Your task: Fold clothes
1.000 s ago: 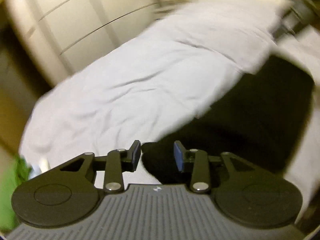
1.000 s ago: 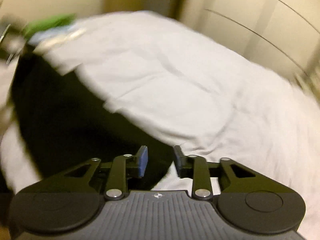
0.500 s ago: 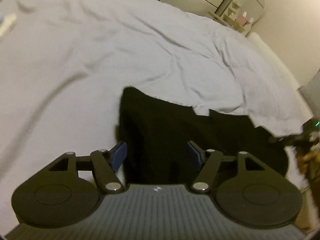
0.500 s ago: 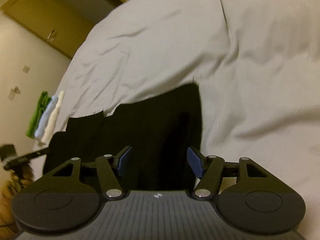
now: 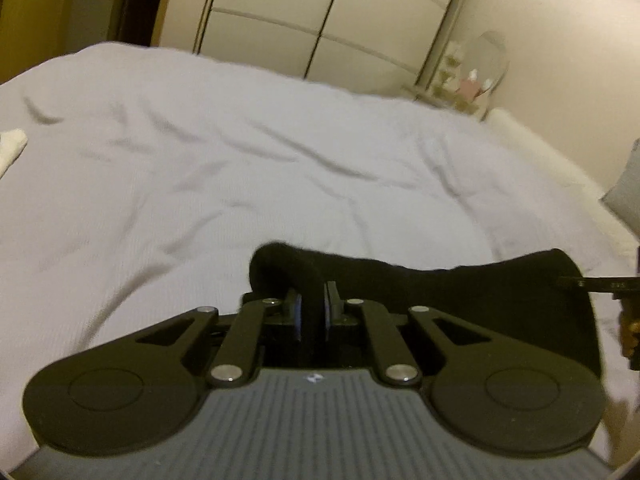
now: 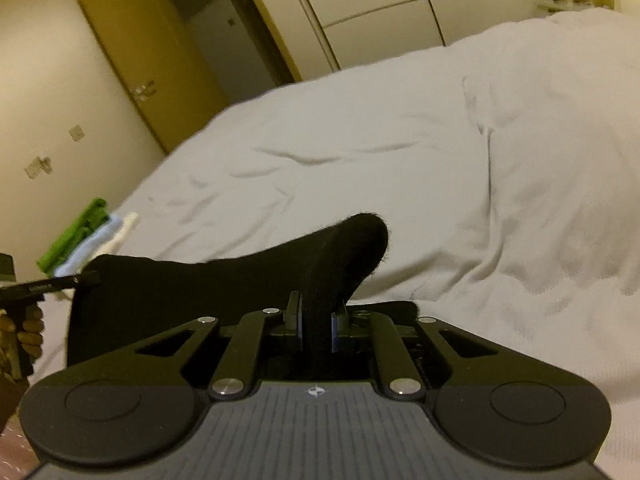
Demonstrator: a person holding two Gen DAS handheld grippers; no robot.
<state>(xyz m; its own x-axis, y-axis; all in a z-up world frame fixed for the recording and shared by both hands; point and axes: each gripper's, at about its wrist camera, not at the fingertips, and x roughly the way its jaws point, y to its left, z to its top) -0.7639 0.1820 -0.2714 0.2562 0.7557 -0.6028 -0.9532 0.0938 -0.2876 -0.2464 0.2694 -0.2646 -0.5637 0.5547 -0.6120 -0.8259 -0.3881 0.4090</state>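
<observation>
Bedroom, dim warm light. Wide bed [image 5: 208, 168] under a rumpled pale cover; wardrobe doors [image 5: 320, 20] behind at 12 o'clock, a wooden door [image 6: 148, 60] at 10 o'clock in the right view. Small stack of folded items [image 6: 84, 236], green, blue and white, near the bed's edge at 9 o'clock.

Black garment [image 5: 460, 300] lies on the bed's near side, stretched between the two tools. Each end bunches up into a raised hump where it is pinched.

Left tool [image 5: 311, 312]: jaws have just been closing and are now clenched on the garment's left end, cloth pressed between the blue pads. Right tool [image 6: 316, 328]: same, jaws just closed, clamped on the right end. Each tool shows at the other view's edge, a hand [image 6: 28, 328] behind it.

Handling, as a judgement: soft, light, knit-like cloth, no stiffness; it will sag in the middle when lifted and drape wherever unsupported. Not fragile, not slippery against the pads. Hold points at the two outer corners look sensible; keeping the span taut should give a clean fold line. Risk is a thin pinch slipping free.
</observation>
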